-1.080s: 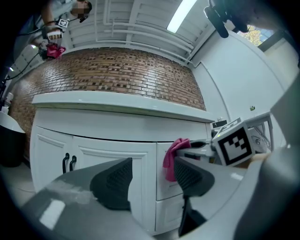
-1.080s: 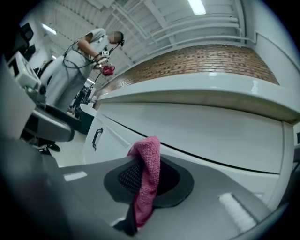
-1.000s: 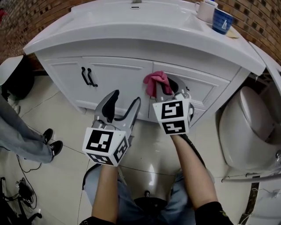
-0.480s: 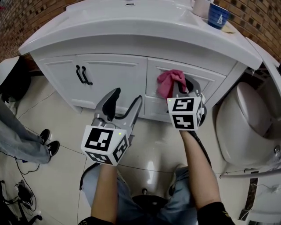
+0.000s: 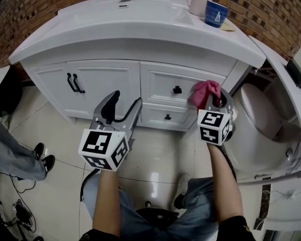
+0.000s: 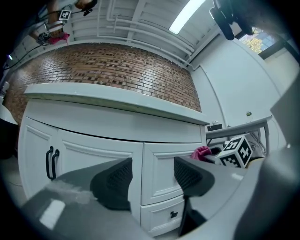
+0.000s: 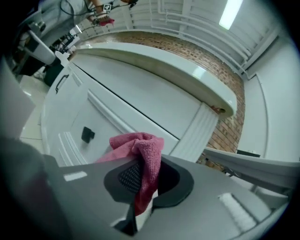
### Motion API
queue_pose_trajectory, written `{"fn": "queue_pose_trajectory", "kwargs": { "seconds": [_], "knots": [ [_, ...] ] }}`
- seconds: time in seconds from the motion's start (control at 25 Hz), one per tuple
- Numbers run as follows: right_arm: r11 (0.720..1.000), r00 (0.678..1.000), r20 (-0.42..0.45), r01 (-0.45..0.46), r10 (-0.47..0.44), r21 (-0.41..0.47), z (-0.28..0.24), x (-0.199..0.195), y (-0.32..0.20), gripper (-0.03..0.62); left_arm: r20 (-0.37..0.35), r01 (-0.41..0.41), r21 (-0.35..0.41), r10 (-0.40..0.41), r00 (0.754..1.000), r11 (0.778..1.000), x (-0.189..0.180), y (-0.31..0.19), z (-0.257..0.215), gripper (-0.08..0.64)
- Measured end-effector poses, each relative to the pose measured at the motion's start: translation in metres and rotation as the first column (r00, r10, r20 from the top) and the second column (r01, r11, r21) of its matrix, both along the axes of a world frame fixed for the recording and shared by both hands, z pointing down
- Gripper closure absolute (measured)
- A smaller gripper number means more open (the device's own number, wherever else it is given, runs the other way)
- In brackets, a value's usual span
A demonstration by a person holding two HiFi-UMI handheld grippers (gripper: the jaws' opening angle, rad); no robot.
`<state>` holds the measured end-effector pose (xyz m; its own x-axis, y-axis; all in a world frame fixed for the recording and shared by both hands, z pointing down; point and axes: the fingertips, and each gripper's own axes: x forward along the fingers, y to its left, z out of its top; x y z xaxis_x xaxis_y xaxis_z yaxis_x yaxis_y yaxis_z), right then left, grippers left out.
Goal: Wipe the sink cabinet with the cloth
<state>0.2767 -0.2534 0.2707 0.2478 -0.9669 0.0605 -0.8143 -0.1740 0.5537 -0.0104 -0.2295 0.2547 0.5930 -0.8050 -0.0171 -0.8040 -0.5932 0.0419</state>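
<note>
The white sink cabinet [image 5: 117,80] stands ahead, with two doors on the left and two drawers on the right. My right gripper [image 5: 212,100] is shut on a pink cloth [image 5: 204,92] and holds it against the right end of the upper drawer [image 5: 181,87], by the cabinet's corner post. In the right gripper view the pink cloth [image 7: 140,154] bunches above the shut jaws in front of the drawer front [image 7: 93,126]. My left gripper [image 5: 121,107] hangs open and holds nothing, a little in front of the cabinet; its fingers [image 6: 117,180] frame the drawers.
A blue cup [image 5: 215,12] and a white cup stand on the countertop [image 5: 141,28] at the back right. A white toilet [image 5: 263,122] sits close on the right. Black door handles [image 5: 73,83] are at left. A bystander's legs and shoes [image 5: 40,157] stand on the tiled floor [image 5: 155,160].
My right gripper has carried the pink cloth rightward along the upper drawer, from near its left end to its right end. The left gripper stays open and about in place.
</note>
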Motion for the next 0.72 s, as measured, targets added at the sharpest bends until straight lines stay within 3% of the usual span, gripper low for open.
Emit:
{"fn": "queue_pose_trajectory", "kwargs": {
  "seconds": [0.16,0.24,0.32,0.4,0.48,0.6,0.68,0.72],
  "knots": [
    [0.997,0.993,0.084,-0.081,0.082,-0.007,0.003,0.043,0.008,0.561,-0.010,0.000,-0.007,0.000,1.000,1.000,0.001,-0.001,0.002,0.279],
    [0.997,0.988,0.136,-0.077,0.076,0.004,0.000,0.053,0.011,0.561,-0.010,-0.001,-0.007,0.001,1.000,1.000,0.001,-0.001,0.002,0.279],
    [0.999,0.983,0.183,-0.003,-0.005,0.040,-0.009,0.041,0.011,0.561,-0.009,0.004,-0.006,-0.004,1.000,1.000,-0.001,0.000,0.001,0.279],
    [0.988,0.966,0.216,0.126,-0.141,0.085,-0.021,0.006,0.010,0.561,-0.008,0.012,-0.003,-0.012,1.000,1.000,-0.003,-0.001,0.000,0.279],
    [0.955,0.930,0.225,0.271,-0.292,0.118,-0.030,-0.045,0.008,0.560,-0.012,0.018,-0.001,-0.018,1.000,1.000,-0.006,-0.001,-0.002,0.279],
    [0.858,0.839,0.183,0.506,-0.513,0.089,-0.026,-0.137,0.001,0.560,-0.029,0.026,-0.005,-0.027,0.999,1.000,-0.016,-0.002,-0.004,0.279],
    [0.798,0.791,0.114,0.603,-0.601,0.026,-0.014,-0.186,-0.005,0.560,-0.029,0.036,-0.014,-0.037,0.999,0.999,-0.027,-0.002,-0.003,0.279],
    [0.783,0.783,0.041,0.622,-0.621,-0.017,-0.006,-0.205,-0.009,0.560,-0.022,0.045,-0.016,-0.045,0.999,0.999,-0.033,-0.001,-0.002,0.279]
  ]
}}
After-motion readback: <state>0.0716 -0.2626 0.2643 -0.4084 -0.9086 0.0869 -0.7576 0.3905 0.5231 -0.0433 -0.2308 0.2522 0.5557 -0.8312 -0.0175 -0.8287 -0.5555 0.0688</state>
